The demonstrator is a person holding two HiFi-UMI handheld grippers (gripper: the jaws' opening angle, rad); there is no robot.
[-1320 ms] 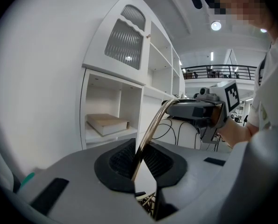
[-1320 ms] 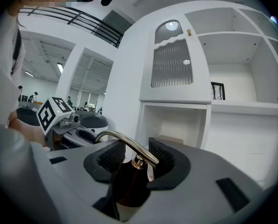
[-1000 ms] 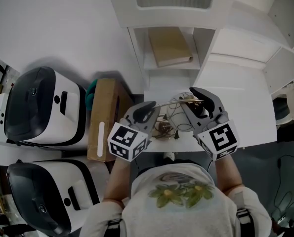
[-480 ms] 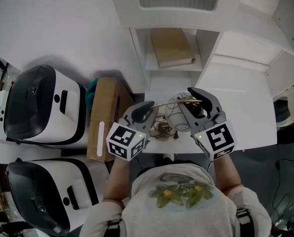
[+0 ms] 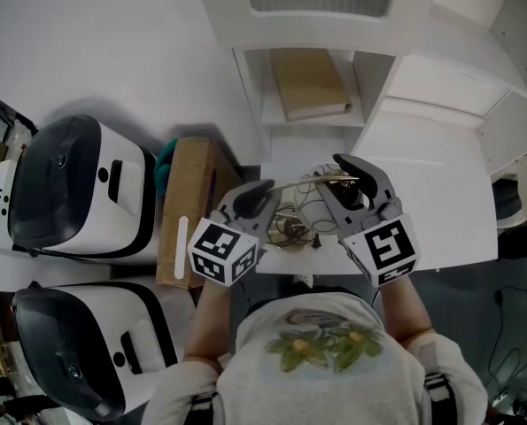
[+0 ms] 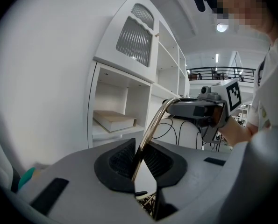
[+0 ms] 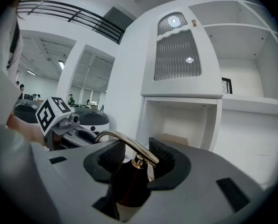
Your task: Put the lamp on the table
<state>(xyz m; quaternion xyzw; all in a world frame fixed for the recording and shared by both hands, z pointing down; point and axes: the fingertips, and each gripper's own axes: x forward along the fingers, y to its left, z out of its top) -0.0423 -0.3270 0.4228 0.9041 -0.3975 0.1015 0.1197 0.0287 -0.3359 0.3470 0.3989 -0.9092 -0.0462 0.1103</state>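
The lamp has a thin curved brass arm (image 5: 312, 182) and a dark head (image 5: 358, 198). It hangs over the white table (image 5: 440, 193), with its tangled cord (image 5: 300, 218) below it. My left gripper (image 5: 265, 193) is shut on the brass arm (image 6: 153, 125) between its pads, seen close in the left gripper view (image 6: 139, 158). My right gripper (image 5: 344, 184) is closed around the dark head (image 7: 128, 183), with the brass arm (image 7: 124, 142) bending out above the jaws (image 7: 135, 157). The two grippers face each other a short way apart. The lamp's base is hidden.
A white cabinet stands behind the table, with a tan book (image 5: 309, 82) on its open shelf. A cardboard box (image 5: 188, 211) lies left of the table. Two white-and-black machines (image 5: 77, 189) (image 5: 77, 352) sit further left.
Both grippers and the lamp have shifted very slightly left in the head view. Neither grip has changed.
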